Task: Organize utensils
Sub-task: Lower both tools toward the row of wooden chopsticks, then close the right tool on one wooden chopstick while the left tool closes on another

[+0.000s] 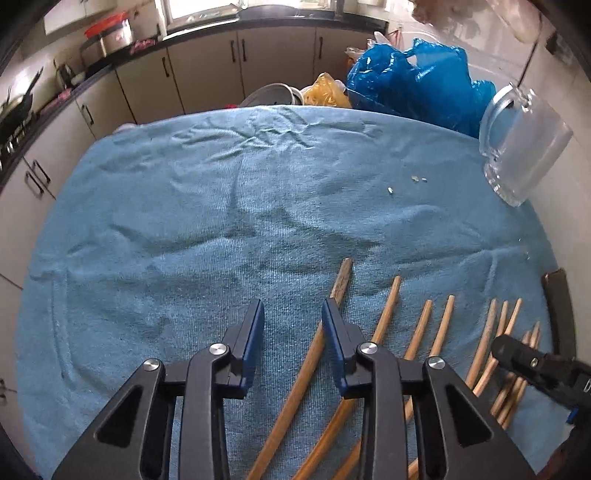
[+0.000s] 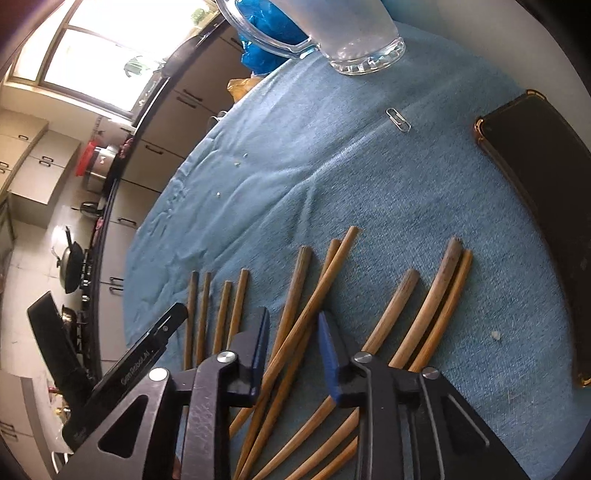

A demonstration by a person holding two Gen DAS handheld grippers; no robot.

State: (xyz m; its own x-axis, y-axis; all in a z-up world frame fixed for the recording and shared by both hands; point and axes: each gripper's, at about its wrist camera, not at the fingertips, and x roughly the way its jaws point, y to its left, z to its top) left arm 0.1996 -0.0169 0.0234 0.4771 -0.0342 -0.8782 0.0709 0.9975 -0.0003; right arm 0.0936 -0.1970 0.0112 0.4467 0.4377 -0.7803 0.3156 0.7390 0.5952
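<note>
My left tool (image 1: 291,314) hangs just over the blue towel (image 1: 221,206) on the tabletop, jaws apart w/ one chopstick (image 1: 341,280) running up between them, pads not pressing it. Rest of the chopsticks (image 1: 439,332) fan out to its right. My right tool (image 2: 293,328) is also apart, straddling two crossed chopsticks (image 2: 314,295), no squeeze visible. Glass mug (image 2: 354,33) stands far ahead of it, phone (image 2: 546,206) to its right, paperclip (image 2: 398,119) between those.
</note>
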